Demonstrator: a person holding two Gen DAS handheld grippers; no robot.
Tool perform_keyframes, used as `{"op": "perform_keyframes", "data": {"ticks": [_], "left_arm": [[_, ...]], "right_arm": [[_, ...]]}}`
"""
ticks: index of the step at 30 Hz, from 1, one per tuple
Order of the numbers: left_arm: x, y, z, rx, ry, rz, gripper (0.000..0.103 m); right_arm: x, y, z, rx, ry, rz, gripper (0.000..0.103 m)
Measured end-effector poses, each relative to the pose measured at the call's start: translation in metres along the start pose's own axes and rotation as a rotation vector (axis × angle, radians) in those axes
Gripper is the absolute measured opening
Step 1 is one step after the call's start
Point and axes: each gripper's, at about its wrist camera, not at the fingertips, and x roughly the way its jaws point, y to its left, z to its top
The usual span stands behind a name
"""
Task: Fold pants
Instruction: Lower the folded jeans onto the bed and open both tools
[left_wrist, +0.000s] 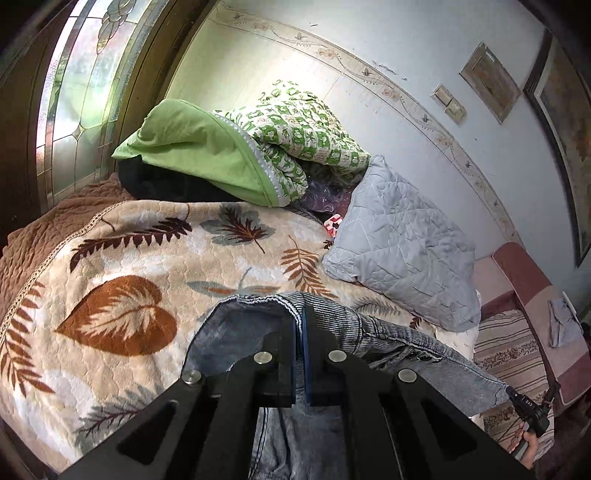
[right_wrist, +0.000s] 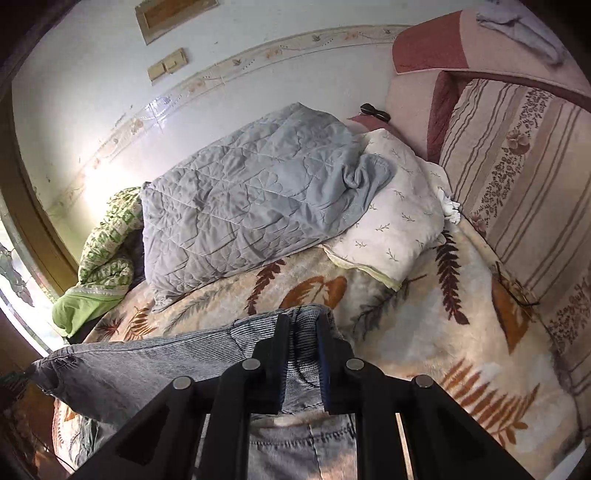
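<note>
The left claw (left_wrist: 298, 328) and the right claw (right_wrist: 303, 334) are each clamped on an edge of the grey jeans (left_wrist: 373, 332), which span between them above the leaf-patterned blanket (left_wrist: 122, 266) on the bed.

Risk: the denim bunches unevenly (thick in the right claw), so a slip would probably drop one end. A skewed fold would follow.

Containers: none visible.
</note>
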Motion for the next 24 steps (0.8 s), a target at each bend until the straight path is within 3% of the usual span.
{"op": "perform_keyframes", "data": {"ticks": [3,5,6,7,8,10,11,14,15,16,19,24], "left_arm": [[-0.015,0.03,-0.044,-0.034,0.086,0.013,0.003],[-0.017,0.054,-0.071,-0.074,0.174,0.042,0.004],[-0.019,0.067,-0.082,-0.099,0.202,0.075,0.006],[-0.023,0.077,-0.09,-0.124,0.212,0.123,0.006],[-0.028,0.086,-0.092,-0.135,0.213,0.176,0.006],[-0.039,0.092,-0.088,-0.152,0.182,0.235,0.006],[-0.045,0.09,-0.085,-0.157,0.156,0.229,0.007],[-0.048,0.061,-0.076,-0.101,0.118,0.18,0.027],[-0.043,0.046,-0.077,-0.071,0.118,0.159,0.04],[-0.035,0.032,-0.079,-0.038,0.125,0.132,0.047],[-0.002,-0.007,-0.098,0.072,0.188,0.083,0.047],[0.057,-0.028,-0.14,0.181,0.313,0.145,0.047]], "right_arm": [[-0.03,-0.027,-0.053,0.056,0.051,0.028,0.018],[-0.032,-0.049,-0.1,0.086,0.163,0.042,0.021],[-0.03,-0.061,-0.123,0.108,0.228,0.044,0.041],[-0.03,-0.073,-0.144,0.137,0.284,0.024,0.076],[-0.033,-0.084,-0.16,0.175,0.314,0.001,0.081],[-0.046,-0.104,-0.174,0.256,0.304,0.008,0.081],[-0.053,-0.111,-0.172,0.286,0.286,0.011,0.081],[-0.065,-0.117,-0.149,0.322,0.215,0.03,0.081],[-0.063,-0.114,-0.14,0.322,0.21,0.043,0.081],[-0.057,-0.111,-0.13,0.317,0.218,0.053,0.081],[-0.02,-0.096,-0.102,0.295,0.269,0.11,0.081],[0.063,-0.092,-0.081,0.346,0.443,0.15,0.081]]}}
